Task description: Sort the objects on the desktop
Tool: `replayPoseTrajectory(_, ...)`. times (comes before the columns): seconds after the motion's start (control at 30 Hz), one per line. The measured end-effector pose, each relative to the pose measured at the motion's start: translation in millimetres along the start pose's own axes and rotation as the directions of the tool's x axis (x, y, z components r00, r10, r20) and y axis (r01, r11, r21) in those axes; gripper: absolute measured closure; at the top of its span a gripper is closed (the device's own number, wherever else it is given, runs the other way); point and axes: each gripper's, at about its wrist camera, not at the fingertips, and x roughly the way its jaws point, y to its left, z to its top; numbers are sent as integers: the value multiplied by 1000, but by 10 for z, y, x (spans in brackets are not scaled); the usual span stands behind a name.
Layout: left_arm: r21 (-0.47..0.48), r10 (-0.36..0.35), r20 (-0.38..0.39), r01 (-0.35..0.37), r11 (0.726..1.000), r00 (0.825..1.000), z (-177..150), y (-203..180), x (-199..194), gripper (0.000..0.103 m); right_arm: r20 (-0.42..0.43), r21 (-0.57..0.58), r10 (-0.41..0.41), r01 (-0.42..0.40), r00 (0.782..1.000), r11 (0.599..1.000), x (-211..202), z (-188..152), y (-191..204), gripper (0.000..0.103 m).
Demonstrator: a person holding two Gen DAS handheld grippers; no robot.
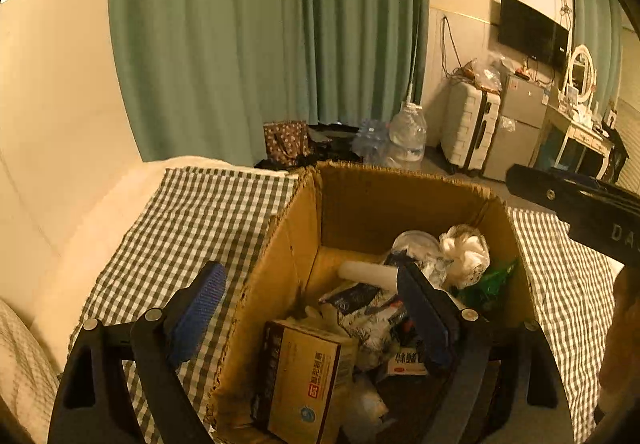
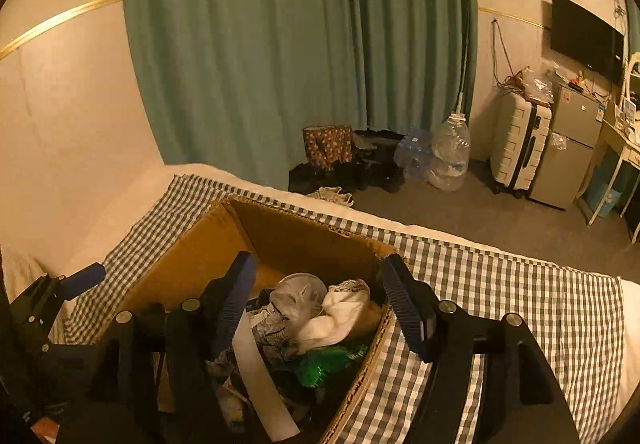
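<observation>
The cardboard box (image 2: 304, 240) of clutter lies under both grippers: right gripper (image 2: 320, 296) fingers spread over it, empty; left gripper (image 1: 308, 296) fingers spread, straddling its left wall.

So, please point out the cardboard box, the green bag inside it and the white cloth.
Cardboard box (image 1: 360, 200): left wrist view, inner face of far wall.
Green bag (image 2: 326, 364): right wrist view, middle of the crumpled part.
White cloth (image 2: 340, 314): right wrist view, its middle fold.

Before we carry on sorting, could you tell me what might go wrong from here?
1. The left gripper straddles the box wall; closing could catch cardboard, not an item.
2. Both open grippers crowd one box, so the right gripper may hit the left.
3. The white cloth overlaps the plastic cup; both may lift together.
</observation>
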Motion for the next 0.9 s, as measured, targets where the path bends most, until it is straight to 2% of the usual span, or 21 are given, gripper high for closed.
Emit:
replayPoseTrajectory(0.13, -2, 6, 26, -6, 1000, 1000, 63, -12, -136, 8, 8, 18, -8, 8, 1000, 1000, -143, 39, -41, 33)
replayPoseTrajectory(0.3, -5, 28, 78, -28, 1000, 997, 194, -63, -402, 0, 40, 31, -30, 29, 999, 999, -479, 78, -72, 21)
replayPoseTrajectory(0.57, 4, 35, 161, -36, 999, 986, 364, -236, -1006, 0, 103, 43, -84, 80, 991, 996, -1167, 106, -162, 0)
replayPoseTrajectory(0.9, 39, -1, 245, -9, 999, 969, 450, -629, -1678, 0, 169, 37, -152, 148, 974, 988, -2019, 20, -333, 0)
